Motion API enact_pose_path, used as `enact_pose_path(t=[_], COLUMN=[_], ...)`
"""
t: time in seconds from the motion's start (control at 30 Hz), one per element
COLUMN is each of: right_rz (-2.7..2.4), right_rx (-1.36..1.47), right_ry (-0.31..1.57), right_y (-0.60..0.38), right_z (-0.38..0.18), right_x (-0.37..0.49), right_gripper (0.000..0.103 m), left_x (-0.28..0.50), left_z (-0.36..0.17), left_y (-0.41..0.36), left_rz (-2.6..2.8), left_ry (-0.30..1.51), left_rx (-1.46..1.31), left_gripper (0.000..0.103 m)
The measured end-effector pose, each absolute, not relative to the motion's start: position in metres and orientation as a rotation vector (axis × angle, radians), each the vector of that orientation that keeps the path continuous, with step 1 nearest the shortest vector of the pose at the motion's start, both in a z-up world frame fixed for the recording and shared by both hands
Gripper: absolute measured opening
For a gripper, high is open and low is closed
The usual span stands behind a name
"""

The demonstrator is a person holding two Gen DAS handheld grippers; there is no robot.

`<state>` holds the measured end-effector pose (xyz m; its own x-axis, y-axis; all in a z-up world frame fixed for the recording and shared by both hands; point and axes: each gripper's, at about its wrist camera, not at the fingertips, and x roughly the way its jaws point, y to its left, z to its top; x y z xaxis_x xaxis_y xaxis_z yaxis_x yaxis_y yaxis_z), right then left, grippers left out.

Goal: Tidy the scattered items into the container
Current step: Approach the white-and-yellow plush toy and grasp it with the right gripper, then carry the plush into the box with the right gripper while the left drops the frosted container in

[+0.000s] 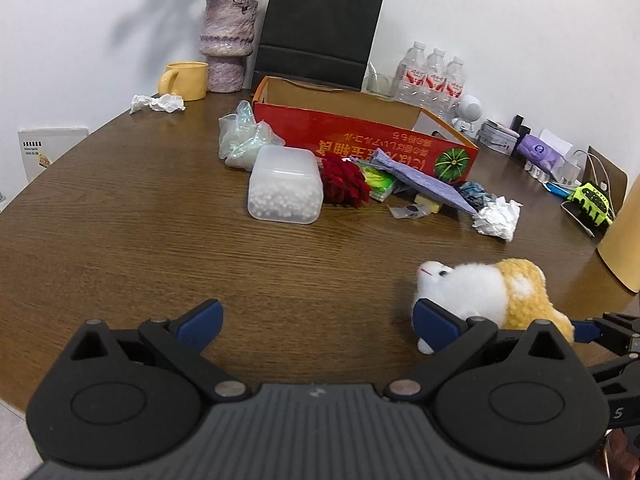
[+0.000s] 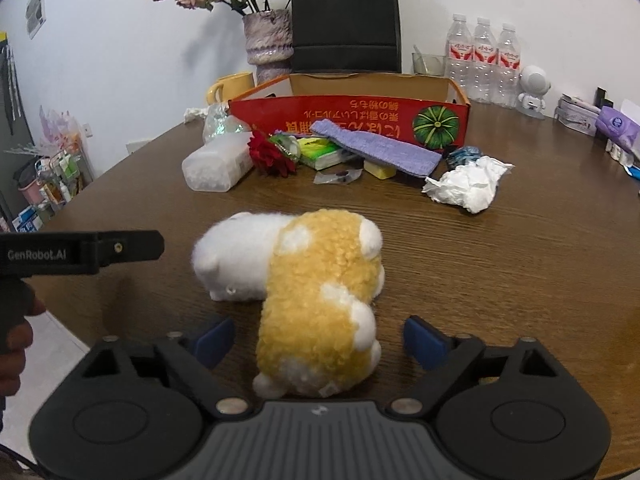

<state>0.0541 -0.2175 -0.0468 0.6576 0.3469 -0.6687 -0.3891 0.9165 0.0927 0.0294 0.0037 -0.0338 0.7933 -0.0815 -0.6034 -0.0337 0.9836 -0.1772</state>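
Observation:
A white and yellow plush toy [image 2: 316,280] lies on the brown table [image 2: 500,280] in front of me. My right gripper [image 2: 318,342] is open and straddles the toy's rear end, with a gap on each side between its blue pads and the fur. In the left wrist view the toy [image 1: 480,292] lies just beyond the right finger of my left gripper [image 1: 318,326], which is open with nothing between its fingers. Farther back stands the red cardboard box [image 2: 348,120], open at the top. A bead tub [image 2: 218,164], a red flower [image 2: 272,156], a purple cloth [image 2: 376,146] and a crumpled tissue [image 2: 468,184] lie before it.
Along the wall stand a vase [image 1: 228,48], a yellow mug [image 1: 188,80], a black paper bag [image 1: 320,28] and water bottles [image 1: 434,76]. More small things crowd the right edge [image 1: 560,160]. A hand holds the left gripper's body [image 2: 80,250] at the left of the right wrist view.

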Motion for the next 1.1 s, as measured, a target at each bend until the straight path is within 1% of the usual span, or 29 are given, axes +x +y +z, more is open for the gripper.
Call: enact_pose_path(t=[0.03, 0.1, 0.13, 0.17, 0.2, 0.23, 0.7, 1.0, 1.07, 1.1], right_rz=[0.420, 0.418, 0.415, 0.414, 0.413, 0.417, 0.381, 0.378, 0.382, 0.385], right_rx=[-0.062, -0.066, -0.067, -0.066, -0.062, -0.051, 0.014, 0.029, 0.031, 0.032], right_ry=[0.746, 0.736, 0.731, 0.724, 0.718, 0.714, 0.630, 0.609, 0.608, 0.608], right_y=[-0.216, -0.214, -0.214, -0.214, -0.214, -0.215, -0.230, -0.231, -0.231, -0.231], right_z=[-0.048, -0.049, -0.049, -0.049, -0.049, -0.049, -0.042, -0.038, -0.037, -0.037], right_x=[0.056, 0.059, 0.061, 0.063, 0.066, 0.069, 0.115, 0.149, 0.155, 0.157], right_gripper=[0.080, 0.077, 0.070, 0.059, 0.056, 0.048, 0.047, 0.047, 0.047, 0.047], left_x=[0.031, 0.035, 0.037, 0.040, 0.043, 0.046, 0.112, 0.162, 0.167, 0.169], left_z=[-0.035, -0.037, -0.038, -0.039, -0.040, -0.040, -0.026, -0.037, -0.038, -0.039], left_y=[0.004, 0.006, 0.007, 0.008, 0.009, 0.009, 0.008, 0.009, 0.010, 0.010], left_rz=[-0.024, -0.022, -0.019, -0.017, -0.016, -0.014, 0.029, 0.081, 0.079, 0.079], left_ry=[0.656, 0.658, 0.659, 0.662, 0.664, 0.664, 0.601, 0.663, 0.652, 0.646], left_rx=[-0.184, -0.188, -0.192, -0.196, -0.198, -0.199, -0.135, -0.053, -0.042, -0.036], left_gripper=[0.103, 0.103, 0.103, 0.103, 0.103, 0.103, 0.103, 0.103, 0.102, 0.099])
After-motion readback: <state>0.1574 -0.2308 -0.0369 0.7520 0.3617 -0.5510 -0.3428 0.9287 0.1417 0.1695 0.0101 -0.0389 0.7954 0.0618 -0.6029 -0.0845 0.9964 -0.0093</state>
